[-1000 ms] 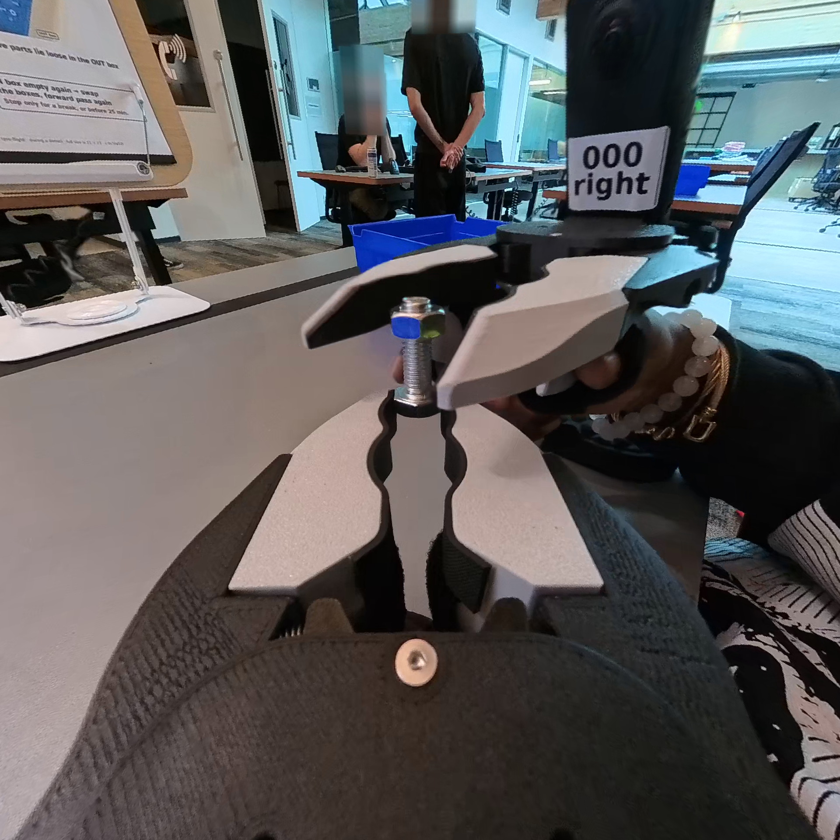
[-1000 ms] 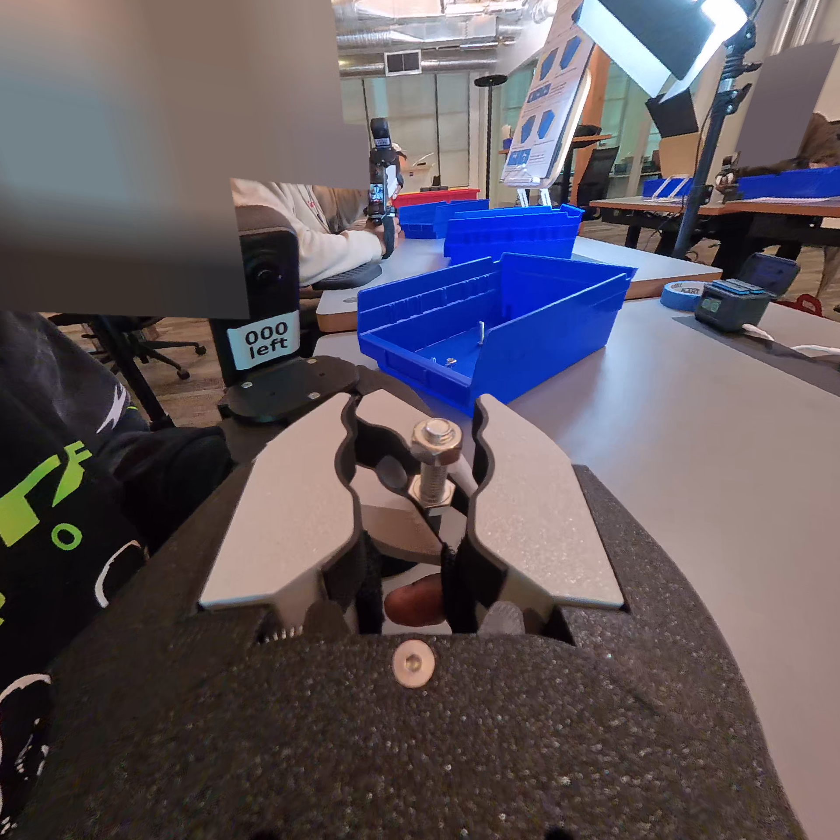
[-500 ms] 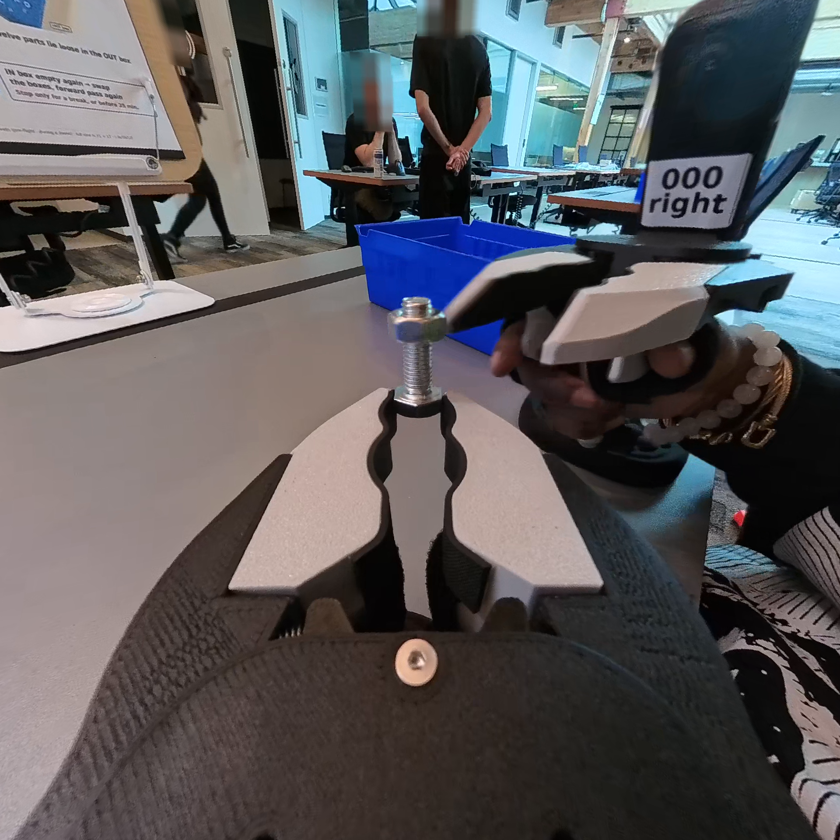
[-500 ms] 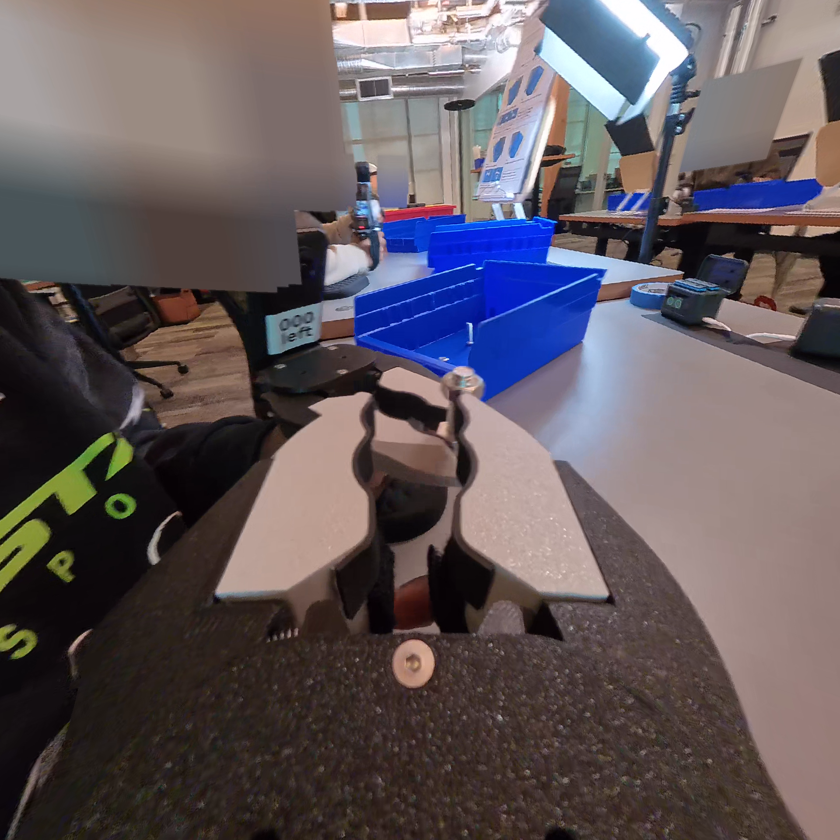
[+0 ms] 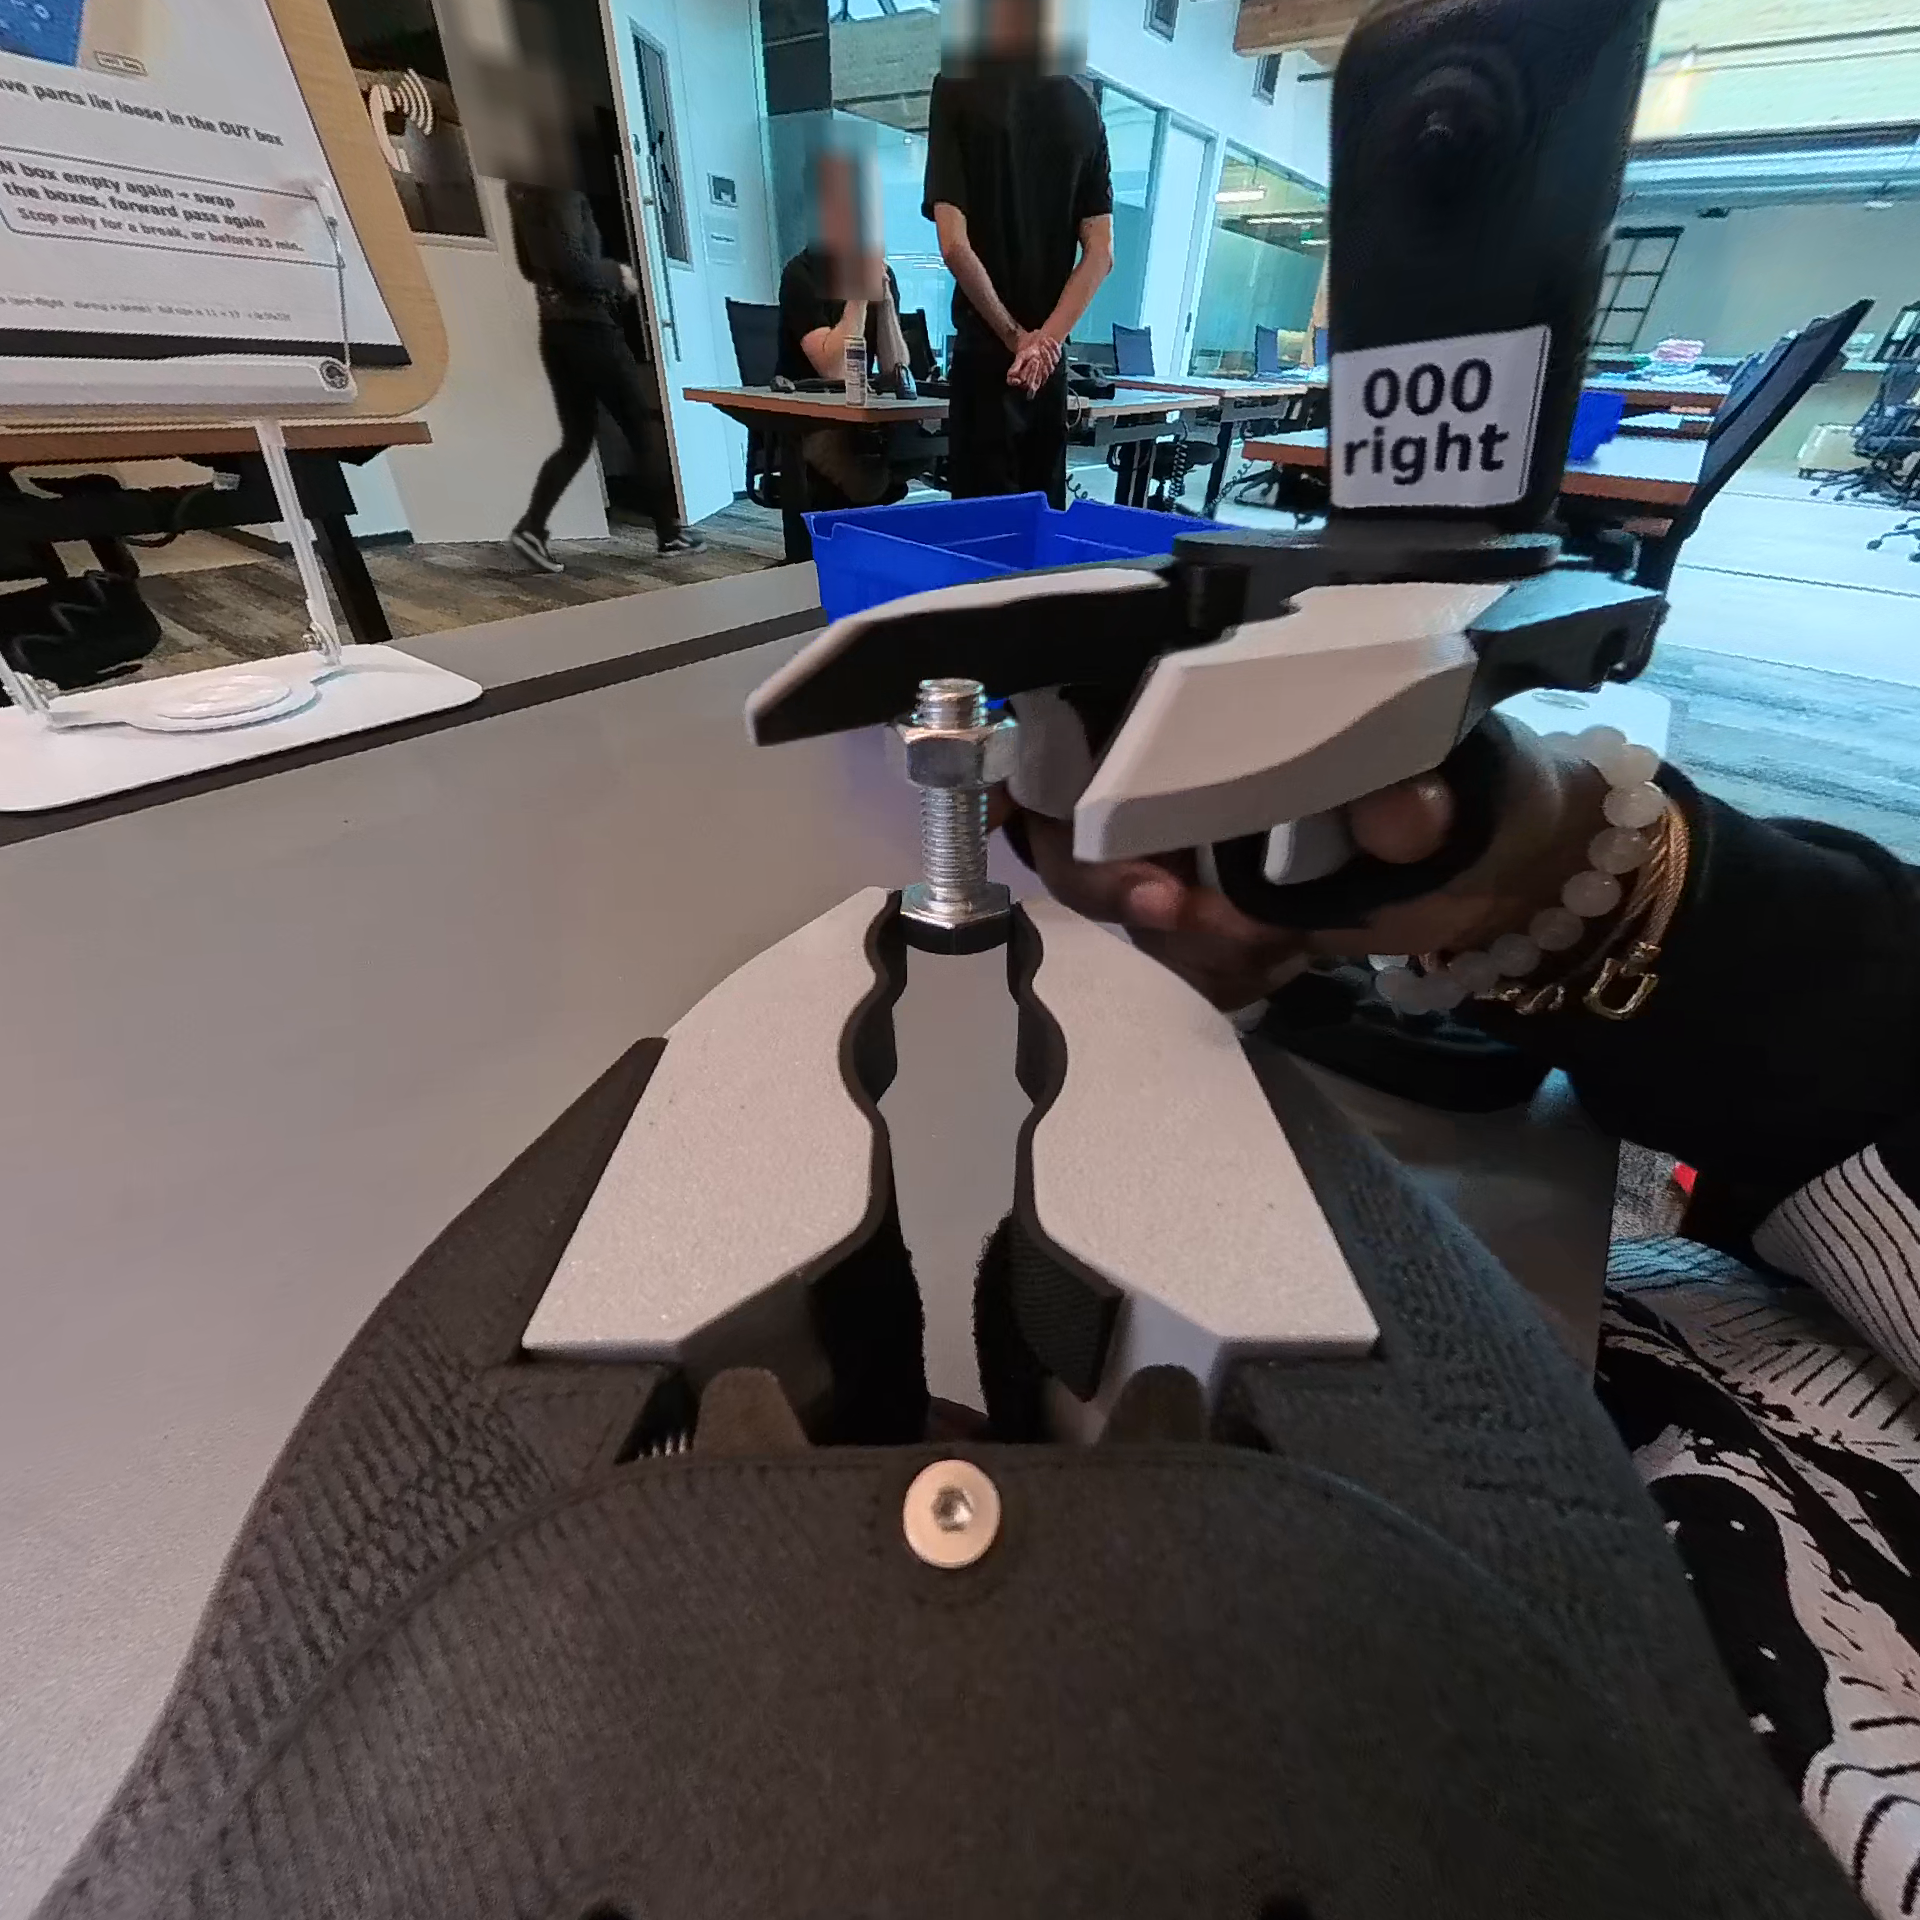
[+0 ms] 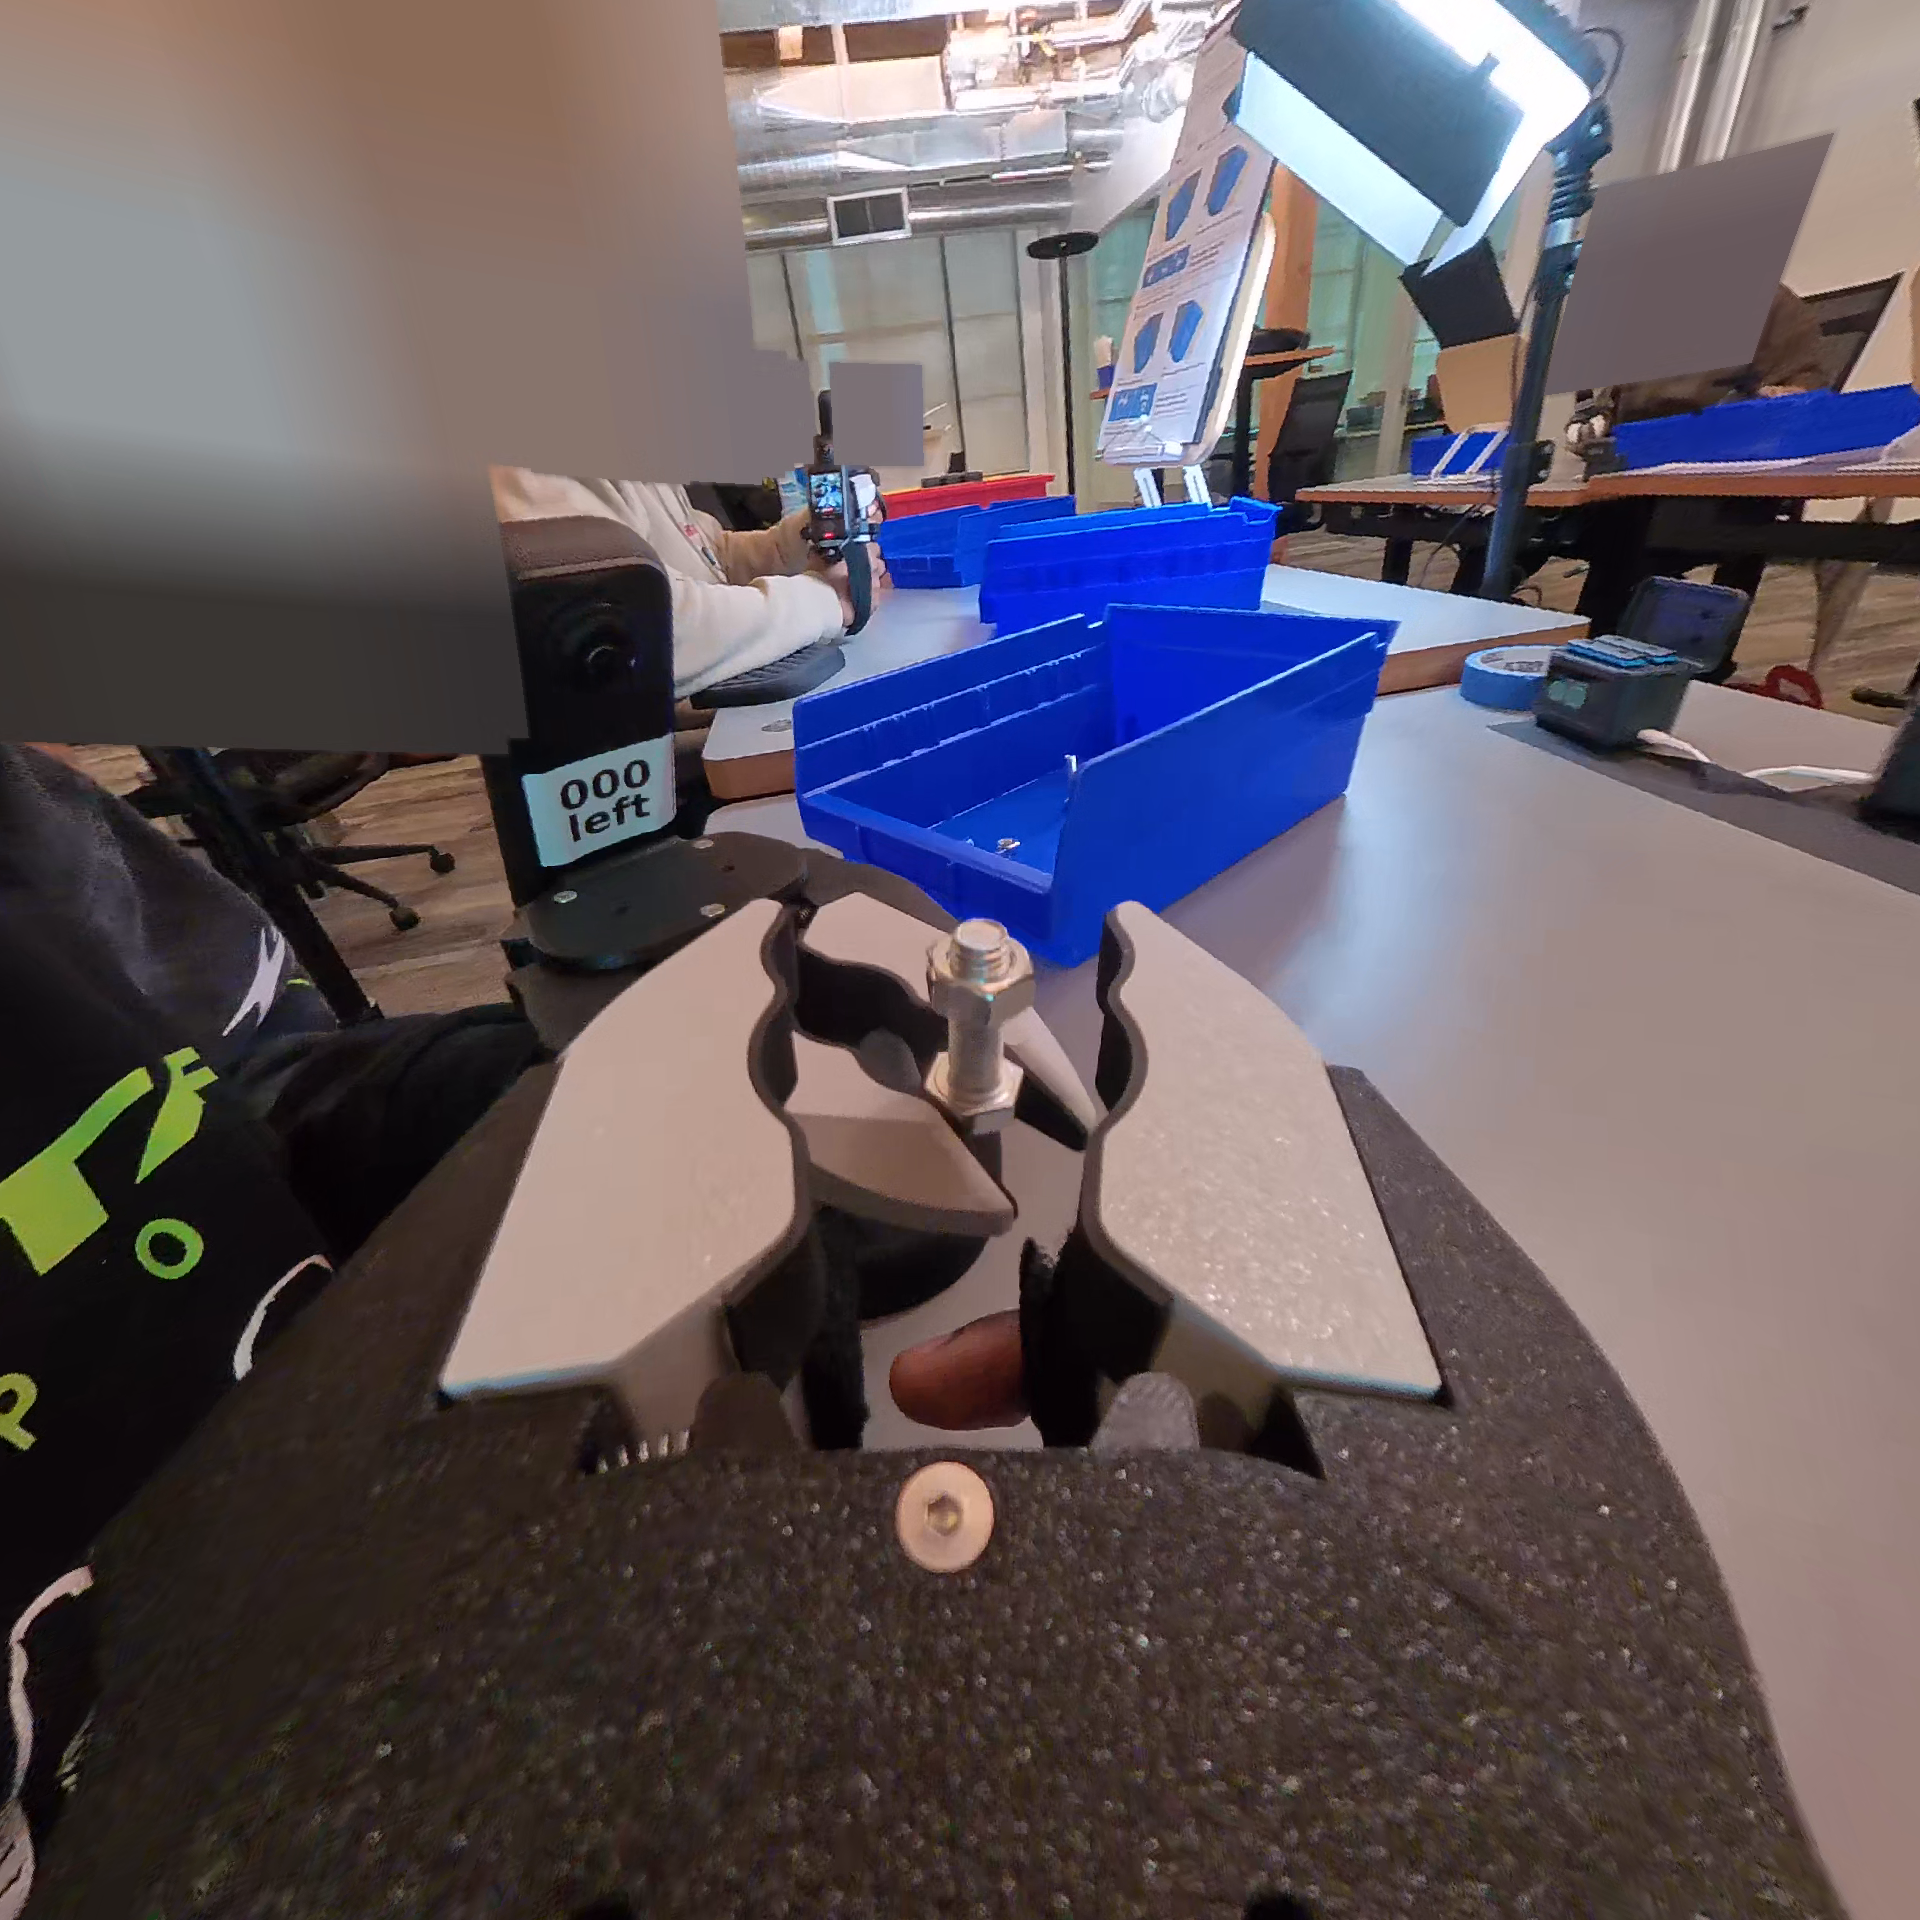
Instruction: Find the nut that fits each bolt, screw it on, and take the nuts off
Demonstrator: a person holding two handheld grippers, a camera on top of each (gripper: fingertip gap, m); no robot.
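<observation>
My left gripper (image 5: 954, 920) is shut on the head of a silver bolt (image 5: 954, 831) and holds it upright above the grey table (image 5: 364, 987). A silver hex nut (image 5: 956, 750) sits near the bolt's top, with a little thread showing above it. My right gripper (image 6: 951, 935) is open. Its fingers (image 6: 1195, 1039) stand on either side of the nut (image 6: 979, 987) with a clear gap to each pad. The left gripper's fingers (image 6: 883, 1143) show below it, clamped on the bolt head.
An open-fronted blue bin (image 6: 1226, 790) stands on the table just beyond the grippers, with a few small metal parts inside. A blue tape roll (image 6: 1501, 670) and a dark device (image 6: 1616, 696) lie farther right. A white stand base (image 5: 229, 707) is at the far left. One gripper's finger ends stand about 5 centimetres off the other's.
The right gripper drew back to the right of the bolt with narrower jaws, then came back and opened wide around the nut. The left gripper kept its hold on the bolt head.
</observation>
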